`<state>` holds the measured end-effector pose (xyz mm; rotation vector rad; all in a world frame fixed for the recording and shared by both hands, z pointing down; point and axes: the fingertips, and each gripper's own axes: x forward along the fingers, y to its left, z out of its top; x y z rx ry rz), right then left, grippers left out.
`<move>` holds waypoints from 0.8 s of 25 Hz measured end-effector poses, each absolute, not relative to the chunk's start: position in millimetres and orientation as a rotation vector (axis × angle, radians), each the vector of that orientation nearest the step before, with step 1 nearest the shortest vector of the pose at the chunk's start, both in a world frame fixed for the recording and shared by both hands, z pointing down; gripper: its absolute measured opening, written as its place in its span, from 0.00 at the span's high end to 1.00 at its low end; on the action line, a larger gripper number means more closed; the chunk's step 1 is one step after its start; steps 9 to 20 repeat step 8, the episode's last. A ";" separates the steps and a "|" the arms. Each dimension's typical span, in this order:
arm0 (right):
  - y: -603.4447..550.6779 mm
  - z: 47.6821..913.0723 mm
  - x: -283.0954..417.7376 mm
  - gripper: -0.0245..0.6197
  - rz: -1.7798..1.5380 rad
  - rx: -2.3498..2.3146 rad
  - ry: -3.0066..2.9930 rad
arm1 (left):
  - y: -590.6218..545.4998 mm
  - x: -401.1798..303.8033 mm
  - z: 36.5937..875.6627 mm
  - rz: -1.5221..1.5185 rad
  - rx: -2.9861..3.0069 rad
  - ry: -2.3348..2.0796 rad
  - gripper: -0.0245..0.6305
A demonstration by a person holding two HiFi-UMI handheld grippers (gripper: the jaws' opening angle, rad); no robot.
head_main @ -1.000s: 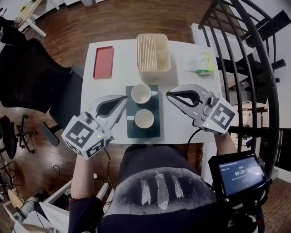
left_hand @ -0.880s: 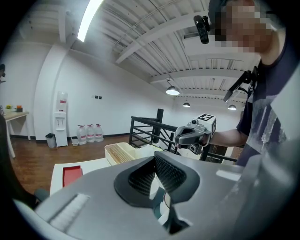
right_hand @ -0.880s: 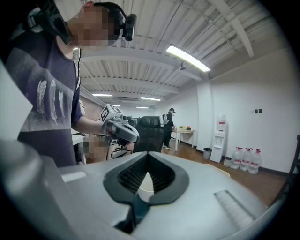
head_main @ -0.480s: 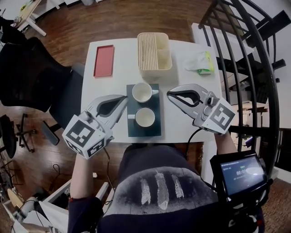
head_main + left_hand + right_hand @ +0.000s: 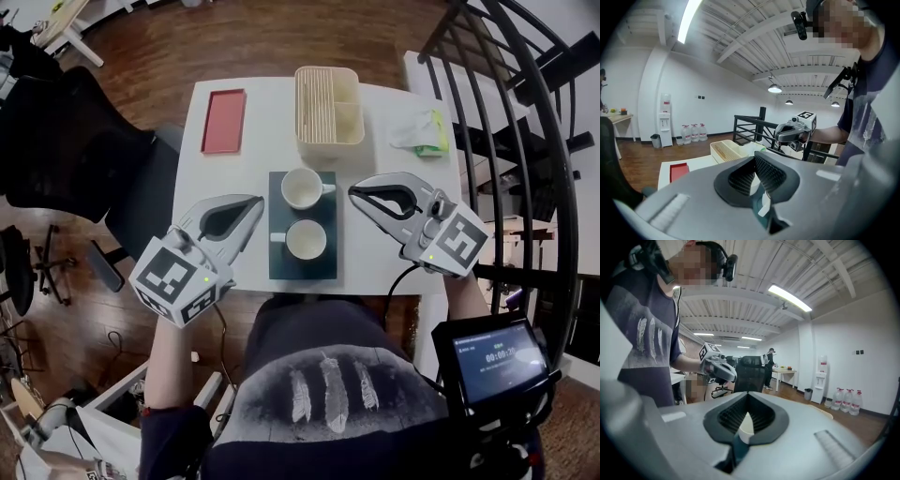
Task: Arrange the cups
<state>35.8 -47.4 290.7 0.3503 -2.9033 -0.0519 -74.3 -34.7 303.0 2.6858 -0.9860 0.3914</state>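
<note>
Currently two white cups stand upright on a dark mat [image 5: 302,267] at the middle of the white table [image 5: 234,178], one behind the other along the mat's length. The far cup [image 5: 302,187] has its handle to the right. The near cup [image 5: 306,239] has its handle to the left. They sit just beside each other; a thin strip of mat shows between the rims.

Neither cup is held.

- Left gripper [image 5: 255,203]: clenched, jaws pressed together with nothing between them. It is just off the mat's left edge with its tip about level with the gap between the cups. In its own view the pads [image 5: 768,171] meet, and a sliver of cup and mat shows past them.
- Right gripper [image 5: 354,192]: also clenched and empty. It is right of the mat, tip near the far cup's handle but apart from it. Its own view shows the jaws closed to a seam.

Whether either gripper touches the tabletop, I cannot tell.

Further out on the table:
- A cream bin [image 5: 329,105] with a divider is behind the mat at the far edge.
- A flat red tray [image 5: 224,121] is at the far left.
- A crumpled white-and-green packet [image 5: 422,131] is at the far right.

A black railing [image 5: 525,141] is off the table's right side, and a black chair [image 5: 66,141] is to its left on the wood floor.
</note>
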 end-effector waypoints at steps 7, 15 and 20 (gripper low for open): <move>-47.8 291.4 34.3 0.96 -0.054 0.344 -2.902 | -33.0 -77.7 304.8 0.404 2.680 -0.996 0.94; -47.7 291.4 34.2 0.96 -0.055 0.343 -2.902 | -32.7 -77.7 305.0 0.406 2.680 -0.995 0.94; -47.7 291.4 34.2 0.96 -0.055 0.343 -2.902 | -32.7 -77.7 305.0 0.406 2.680 -0.995 0.94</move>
